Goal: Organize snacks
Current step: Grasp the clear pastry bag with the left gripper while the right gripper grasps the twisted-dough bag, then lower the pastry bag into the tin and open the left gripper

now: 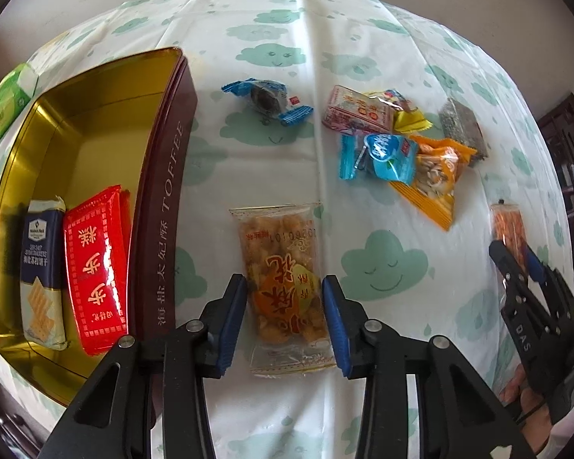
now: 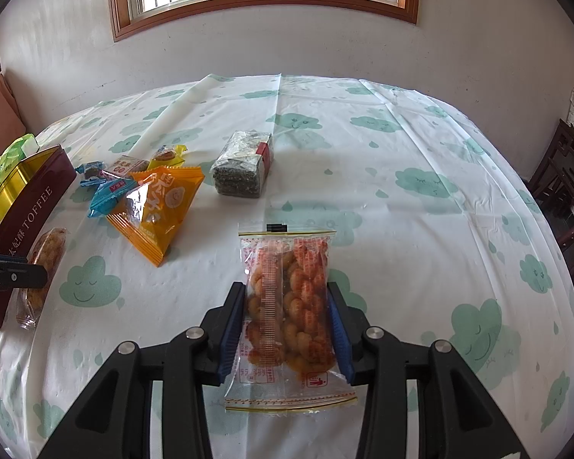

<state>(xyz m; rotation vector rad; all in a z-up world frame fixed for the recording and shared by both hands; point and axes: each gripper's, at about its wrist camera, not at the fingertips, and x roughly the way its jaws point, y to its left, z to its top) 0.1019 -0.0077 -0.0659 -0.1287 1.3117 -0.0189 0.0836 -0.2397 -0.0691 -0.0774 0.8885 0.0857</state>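
Observation:
A maroon toffee tin with a gold inside lies at the left; it holds a red packet and a navy cracker packet. My left gripper is open, its jaws on either side of a clear packet of fried twists lying on the cloth. My right gripper is shut on a clear packet of orange twists; it also shows in the left wrist view. The tin also shows in the right wrist view.
Loose snacks lie on the cloud-print tablecloth: a blue candy, a pink packet, a blue packet, an orange triangular packet and a dark seeded bar. A green tissue pack sits behind the tin.

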